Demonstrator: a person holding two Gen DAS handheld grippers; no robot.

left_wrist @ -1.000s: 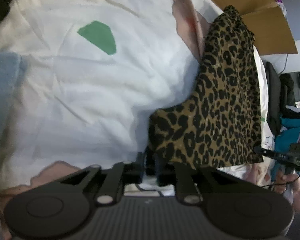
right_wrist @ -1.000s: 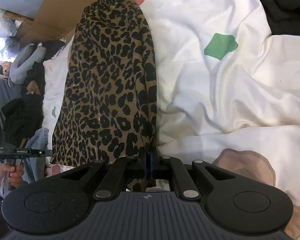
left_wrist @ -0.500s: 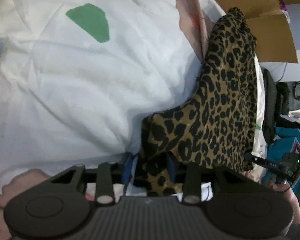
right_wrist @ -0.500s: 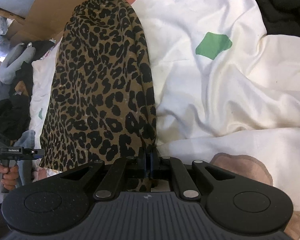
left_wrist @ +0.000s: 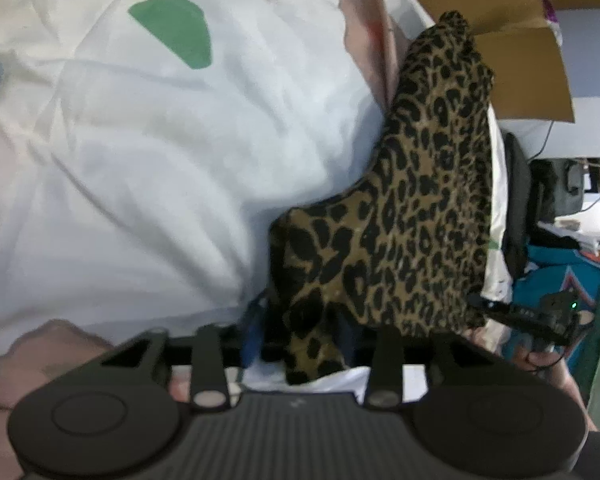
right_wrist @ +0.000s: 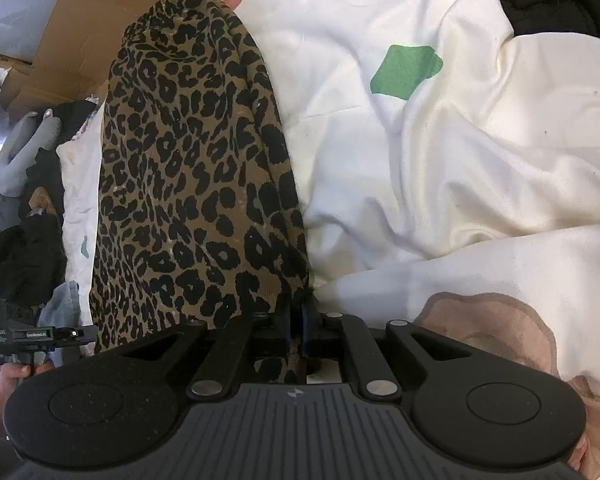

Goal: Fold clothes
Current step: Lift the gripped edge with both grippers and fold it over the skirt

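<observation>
Your left gripper (left_wrist: 300,340): jaws opening, tan black-spotted leopard-print garment (left_wrist: 420,200) corner between | your right gripper (right_wrist: 298,320): jaws clamped on garment's lower-centre edge.

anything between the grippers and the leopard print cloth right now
Nothing visible. The right gripper is shut on a corner of the leopard print cloth; another corner lies between the left gripper's opening jaws, with only the white bedding beneath.

The leopard-print garment's (left_wrist: 412,208) near corner is hidden behind the left gripper's (left_wrist: 300,344) body
</observation>
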